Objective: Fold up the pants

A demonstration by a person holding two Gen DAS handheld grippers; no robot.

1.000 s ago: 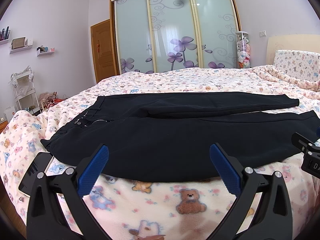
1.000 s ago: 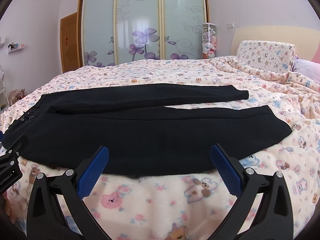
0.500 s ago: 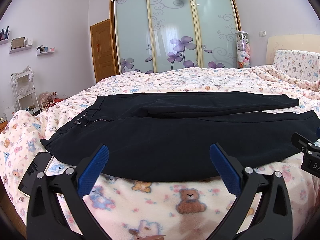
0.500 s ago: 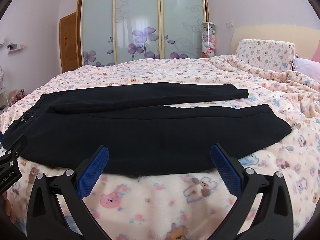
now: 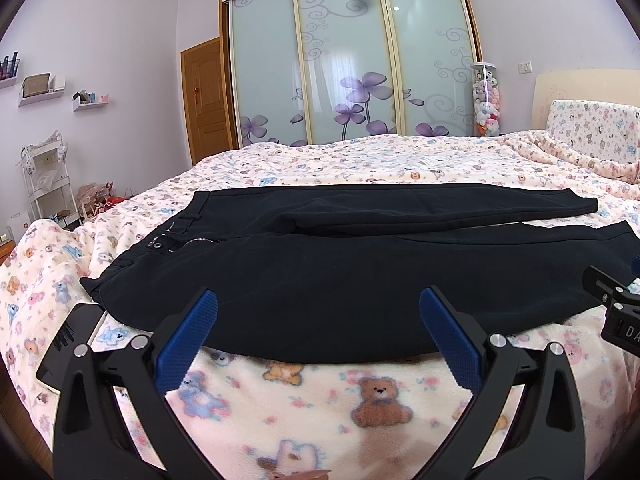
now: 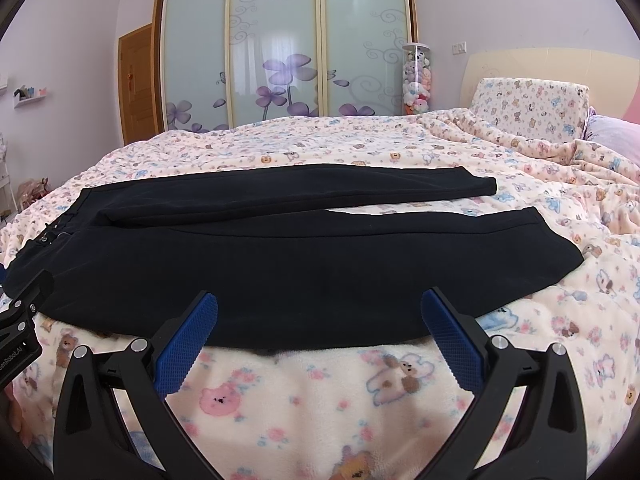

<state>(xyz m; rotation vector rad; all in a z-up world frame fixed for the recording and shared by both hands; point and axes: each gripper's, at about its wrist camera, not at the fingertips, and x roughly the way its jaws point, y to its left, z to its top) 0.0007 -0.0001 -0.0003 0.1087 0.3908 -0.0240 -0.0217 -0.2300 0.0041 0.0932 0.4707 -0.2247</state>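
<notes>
Left gripper (image 5: 318, 334) spread wide, blue pads apart, holding nothing; tips hang just short of the near edge of the pants. Right gripper (image 6: 319, 334) likewise released, jaws wide, empty, at the same near edge.

Black pants (image 5: 360, 264) lie flat across the bed, lengthwise left to right. Waistband at the left, with button and zipper showing (image 5: 180, 242). Both legs run to the right: the far leg straight, its hem (image 6: 486, 186) ending short of the near leg's hem (image 6: 560, 244). A narrow wedge of blanket shows between the two legs toward the hems. Near leg is broader in view, its lower edge curving along the bed's front.

Under them, a fleece blanket (image 5: 380, 396) printed with teddy bears, pale cream and pink, covers the whole bed. In the left view, a part of the right gripper's body sits at the right edge; in the right view, the left gripper's body sits at the left edge.

Beyond the bed: sliding wardrobe doors (image 5: 344, 64) of frosted glass with purple flowers, a wooden door (image 5: 206, 96) to their left, a clear tube of plush toys (image 6: 417, 80) to their right. Headboard (image 6: 532, 68) at far right, with a matching bear-print pillow (image 6: 532, 108) against it. Wall shelves (image 5: 38, 88) and a white rack (image 5: 48, 180) at left.
</notes>
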